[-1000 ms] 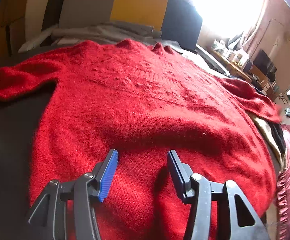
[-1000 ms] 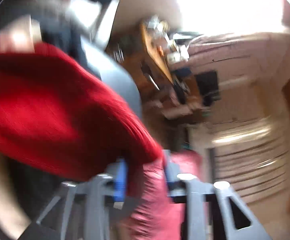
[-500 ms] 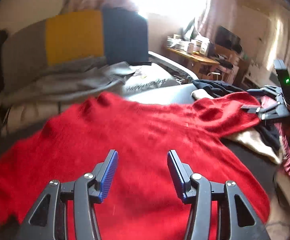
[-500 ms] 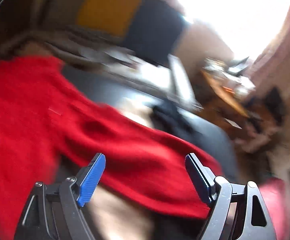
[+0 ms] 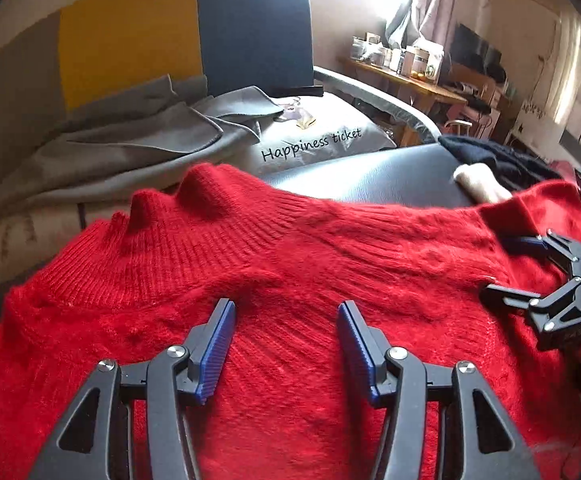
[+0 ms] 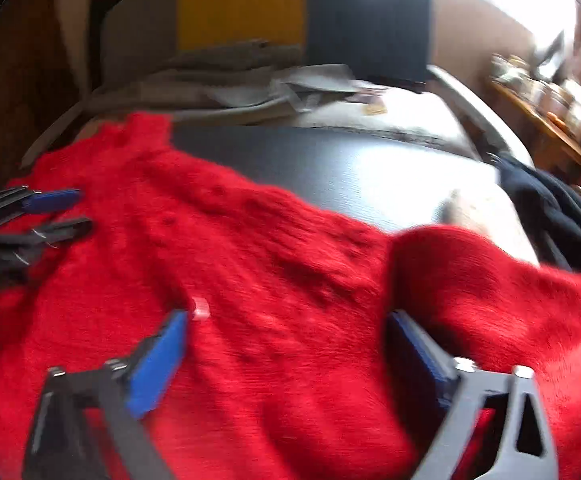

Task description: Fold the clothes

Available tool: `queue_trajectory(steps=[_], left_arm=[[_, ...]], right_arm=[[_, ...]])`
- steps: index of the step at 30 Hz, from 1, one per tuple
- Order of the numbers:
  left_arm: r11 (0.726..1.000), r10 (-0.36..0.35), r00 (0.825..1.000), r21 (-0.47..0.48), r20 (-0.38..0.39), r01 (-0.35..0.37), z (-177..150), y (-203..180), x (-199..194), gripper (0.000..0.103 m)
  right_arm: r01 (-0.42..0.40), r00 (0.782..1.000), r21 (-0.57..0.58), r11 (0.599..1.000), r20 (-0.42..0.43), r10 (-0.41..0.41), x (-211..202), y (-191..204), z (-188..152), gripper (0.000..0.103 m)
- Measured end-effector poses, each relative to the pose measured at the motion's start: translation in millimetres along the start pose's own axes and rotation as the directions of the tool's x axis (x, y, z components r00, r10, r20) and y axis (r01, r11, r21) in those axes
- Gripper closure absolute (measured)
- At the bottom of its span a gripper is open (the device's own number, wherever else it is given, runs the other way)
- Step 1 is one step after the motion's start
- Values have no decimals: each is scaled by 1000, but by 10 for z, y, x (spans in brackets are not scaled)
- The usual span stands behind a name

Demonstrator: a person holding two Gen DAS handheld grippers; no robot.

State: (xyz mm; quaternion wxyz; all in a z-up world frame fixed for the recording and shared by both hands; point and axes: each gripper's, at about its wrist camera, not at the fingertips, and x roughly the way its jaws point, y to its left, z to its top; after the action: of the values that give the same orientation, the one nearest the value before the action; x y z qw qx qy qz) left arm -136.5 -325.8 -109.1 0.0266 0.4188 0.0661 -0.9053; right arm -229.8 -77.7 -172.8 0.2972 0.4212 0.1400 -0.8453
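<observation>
The left hand-held gripper (image 5: 286, 312) is wide open over the red sweater (image 5: 290, 264). Nothing is between its blue pads (image 5: 216, 344). The right hand-held gripper (image 6: 286, 328) is wide open too, low over the same sweater, and it holds nothing. That picture is blurry.

The red sweater lies spread out on a dark, shiny surface (image 5: 370, 176). Its ribbed edge sits a little way in front of the left hand-held gripper. On the right side, one red sleeve (image 6: 490, 280) is bunched up in a lump, just beside the right hand-held gripper's right finger.

Past the sweater there is a dark cloth (image 5: 494, 160) and a bit of pale cloth (image 5: 478, 184) on the surface. Farther back lies a gray blanket (image 5: 130, 140) and a gray pillow (image 5: 330, 136) with the words "Happiness ticket". Behind them stand yellow and dark blue cushions (image 5: 130, 36).
</observation>
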Motion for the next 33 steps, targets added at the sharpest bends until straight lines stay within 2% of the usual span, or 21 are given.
queue_trajectory(steps=[2, 5, 10, 12, 15, 17, 20, 26, 30, 33], left_arm=[[1000, 1, 1000, 16, -3, -1, 54, -34, 42, 48], [1000, 9, 1000, 24, -7, -9, 96, -63, -54, 49], [999, 11, 992, -34, 123, -7, -114, 66, -852, 50], [998, 35, 988, -49, 153, -28, -391, 130, -1229, 50], [993, 47, 989, -112, 139, -31, -881, 245, -1589, 50], [987, 71, 992, -152, 104, -55, -1252, 307, -1733, 50], [975, 107, 993, -204, 54, -94, -1752, 374, -1903, 50], [959, 143, 990, -246, 2, -138, -2498, 406, -2171, 50], [955, 153, 987, -263, 38, -138, -2868, 402, -2376, 50], [949, 167, 984, -280, 54, -146, -3034, 368, -2494, 49]], right_arm=[[16, 1000, 43, 999, 0, -16, -14, -125, 4, 0], [49, 999, 22, 999, -5, -49, 6, -84, 33, 0], [80, 997, -6, 997, 6, -80, -151, 41, 61, 1], [85, 995, -44, 995, 63, -82, -414, 179, 23, 1], [-29, 993, -105, 994, 115, 41, -834, 482, -129, 1], [-104, 988, -144, 984, 100, 119, -1026, 736, -300, 1], [-169, 983, -164, 972, 43, 179, -1167, 1067, -586, 1], [-180, 983, -77, 981, -54, 176, -1215, 1261, -1262, 1], [-86, 996, -111, 990, -19, 85, -1316, 1221, -1662, 0], [-69, 998, -104, 992, 5, 70, -1393, 1139, -1811, 0]])
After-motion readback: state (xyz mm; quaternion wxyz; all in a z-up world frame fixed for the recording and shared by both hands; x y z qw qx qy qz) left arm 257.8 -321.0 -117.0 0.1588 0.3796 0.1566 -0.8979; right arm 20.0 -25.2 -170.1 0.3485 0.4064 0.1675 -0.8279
